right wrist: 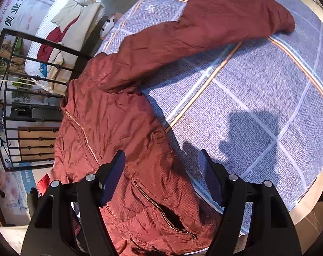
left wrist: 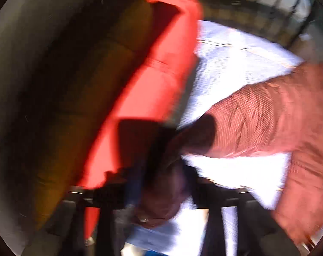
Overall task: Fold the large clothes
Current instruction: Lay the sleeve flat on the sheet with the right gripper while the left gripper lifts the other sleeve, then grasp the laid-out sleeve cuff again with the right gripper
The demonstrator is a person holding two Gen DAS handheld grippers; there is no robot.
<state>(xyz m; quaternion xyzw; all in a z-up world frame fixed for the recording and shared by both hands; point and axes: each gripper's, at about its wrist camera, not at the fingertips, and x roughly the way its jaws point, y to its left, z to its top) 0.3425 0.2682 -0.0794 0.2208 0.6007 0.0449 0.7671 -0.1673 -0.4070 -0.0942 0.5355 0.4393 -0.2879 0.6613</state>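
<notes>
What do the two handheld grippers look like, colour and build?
The right gripper shows clearly: black plastic linkage arms with round silver pivot pins, ending in flat dark blue fingers. The left gripper is motion-blurred; only a black frame with a crossbar and a hint of a blue pad can be made out. No cables or markings are visible on either.

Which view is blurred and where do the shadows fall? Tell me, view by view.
Left wrist view: heavy motion blur smears everything, the left gripper is only a dark shape, and the cloth glares white. Right wrist view: sharp, with hard sunlight; the right gripper casts a crisp shadow on the blue checked cloth beside the red jacket; fisheye bends the edges.
</notes>
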